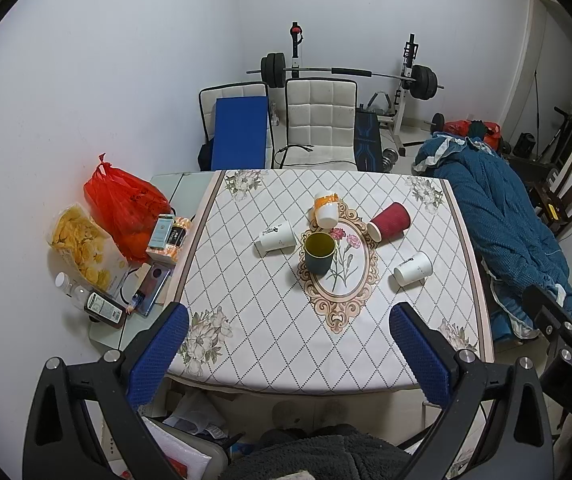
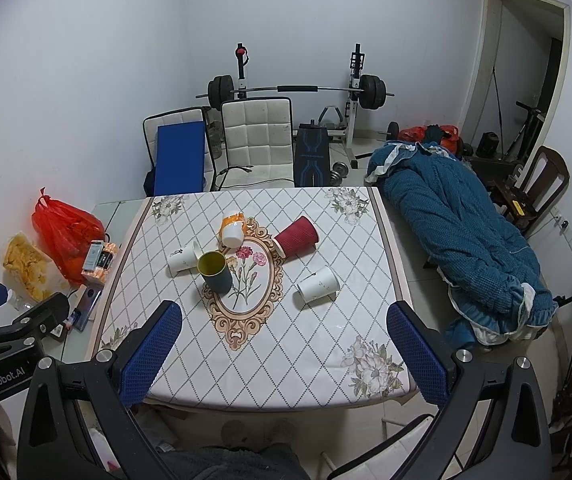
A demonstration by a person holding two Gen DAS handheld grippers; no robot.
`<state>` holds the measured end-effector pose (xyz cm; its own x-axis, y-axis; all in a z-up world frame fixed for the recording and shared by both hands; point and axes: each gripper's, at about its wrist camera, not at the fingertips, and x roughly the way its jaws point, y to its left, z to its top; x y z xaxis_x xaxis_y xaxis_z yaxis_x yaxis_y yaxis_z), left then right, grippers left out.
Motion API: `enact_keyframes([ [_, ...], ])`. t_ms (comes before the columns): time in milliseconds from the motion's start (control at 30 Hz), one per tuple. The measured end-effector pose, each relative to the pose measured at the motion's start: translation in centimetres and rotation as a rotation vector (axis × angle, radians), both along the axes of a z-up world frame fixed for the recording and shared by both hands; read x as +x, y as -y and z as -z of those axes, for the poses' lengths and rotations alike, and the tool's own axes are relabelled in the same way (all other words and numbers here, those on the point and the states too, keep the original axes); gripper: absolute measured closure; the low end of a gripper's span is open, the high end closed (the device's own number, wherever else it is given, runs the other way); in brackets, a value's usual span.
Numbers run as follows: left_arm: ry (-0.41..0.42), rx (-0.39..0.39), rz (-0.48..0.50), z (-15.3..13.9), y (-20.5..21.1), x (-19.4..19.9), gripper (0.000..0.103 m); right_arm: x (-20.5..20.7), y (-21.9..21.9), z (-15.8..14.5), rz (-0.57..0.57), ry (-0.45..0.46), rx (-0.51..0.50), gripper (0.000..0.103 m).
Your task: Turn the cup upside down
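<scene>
Both grippers, left and right, spread wide, holding nothing, hanging over near table edge. Dark cup upright, mouth up, on oval print mid-table; only upright one, so likely target. White cup on its side just beside it, orange cup and red cup behind, another white cup to the right, all tipped. Best to approach level, pinch wall mid-height across the body, lift clear of neighbours, roll wrist half a turn, set rim flat. Risk: knocking nearby white cup.
</scene>
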<state>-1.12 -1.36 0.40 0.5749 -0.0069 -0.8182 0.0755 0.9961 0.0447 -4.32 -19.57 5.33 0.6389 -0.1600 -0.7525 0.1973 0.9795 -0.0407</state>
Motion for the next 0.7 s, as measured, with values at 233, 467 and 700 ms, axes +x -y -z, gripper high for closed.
enact_keyframes([
  [233,0.010,0.020,-0.025,0.2,0.4,0.5,0.000,0.2,0.6,0.1,0.005,-0.004,0.013,0.000],
  [467,-0.044,0.072,-0.079,4.3,0.8,2.5,0.000,2.2,2.5,4.8,0.028,-0.097,0.029,0.000],
  [700,-0.117,0.127,-0.113,9.6,1.5,4.0,0.000,4.5,5.6,13.5,0.029,-0.298,0.077,0.000],
])
